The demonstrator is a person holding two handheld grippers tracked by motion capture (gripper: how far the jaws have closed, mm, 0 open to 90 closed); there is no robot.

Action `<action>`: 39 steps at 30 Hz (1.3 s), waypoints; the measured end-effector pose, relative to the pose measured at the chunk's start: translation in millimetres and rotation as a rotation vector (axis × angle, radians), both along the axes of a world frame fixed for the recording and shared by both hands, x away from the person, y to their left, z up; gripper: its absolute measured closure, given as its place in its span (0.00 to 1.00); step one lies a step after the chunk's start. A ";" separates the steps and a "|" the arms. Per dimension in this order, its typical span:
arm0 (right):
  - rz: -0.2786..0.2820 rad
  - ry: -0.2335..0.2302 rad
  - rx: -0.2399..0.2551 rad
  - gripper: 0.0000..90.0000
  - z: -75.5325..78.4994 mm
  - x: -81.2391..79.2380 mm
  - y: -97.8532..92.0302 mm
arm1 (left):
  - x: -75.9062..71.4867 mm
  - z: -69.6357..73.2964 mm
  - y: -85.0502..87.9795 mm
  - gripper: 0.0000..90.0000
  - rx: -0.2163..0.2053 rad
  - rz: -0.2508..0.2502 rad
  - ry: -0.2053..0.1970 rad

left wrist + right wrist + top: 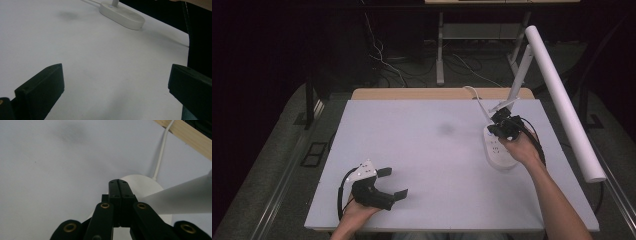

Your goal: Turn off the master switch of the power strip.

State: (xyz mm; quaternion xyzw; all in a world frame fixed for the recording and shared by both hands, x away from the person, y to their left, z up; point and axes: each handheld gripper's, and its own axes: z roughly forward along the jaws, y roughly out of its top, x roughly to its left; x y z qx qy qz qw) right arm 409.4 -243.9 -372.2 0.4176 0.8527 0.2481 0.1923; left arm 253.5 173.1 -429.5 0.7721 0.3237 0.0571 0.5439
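Lamp base (147,185) seemingly under right claw (118,183)

No text, label, brand, number or sign can be read anywhere in these views. The lamp base (499,150) carries a few small marks on its top, but they are too small and blurred to make out. The table (432,165) bears only a faint dark smudge (446,129), no writing.
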 end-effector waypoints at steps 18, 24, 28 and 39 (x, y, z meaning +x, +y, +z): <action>-0.016 -0.004 -0.121 0.99 -25.0 16.6 13.1 | 0.0 0.3 0.3 0.00 0.000 -0.002 -0.001; -0.037 -0.013 -0.160 0.99 -30.3 20.0 16.5 | 0.0 0.3 0.6 0.00 -0.001 0.001 -0.001; -0.046 -0.008 -0.175 0.99 -33.3 21.1 16.8 | 0.1 0.2 0.5 0.00 0.002 -0.002 -0.001; -0.049 0.003 -0.157 1.00 -35.0 22.6 10.8 | -0.3 0.2 0.0 0.00 -0.001 -0.002 -0.002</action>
